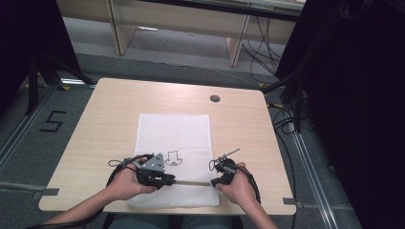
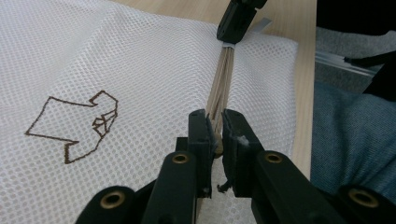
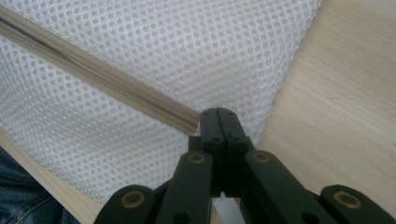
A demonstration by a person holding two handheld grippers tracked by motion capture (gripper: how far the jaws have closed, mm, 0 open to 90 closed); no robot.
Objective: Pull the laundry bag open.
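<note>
Both claws point(image 2: 214, 133) point(image 3: 218, 122) pinch the mesh bag's point(image 2: 140, 60) zipper point(image 2: 223, 79).

In the right gripper view, the right claw point(image 3: 218, 122) covers the end of the beige zipper point(image 3: 93, 72) on the white mesh laundry bag point(image 3: 154, 51), so what the closed jaws pinch there cannot be told. In the left gripper view, the left claw point(image 2: 215, 133) hides the zipper's other end. The person's forearms are cut off by the high view's bottom edge.
</note>
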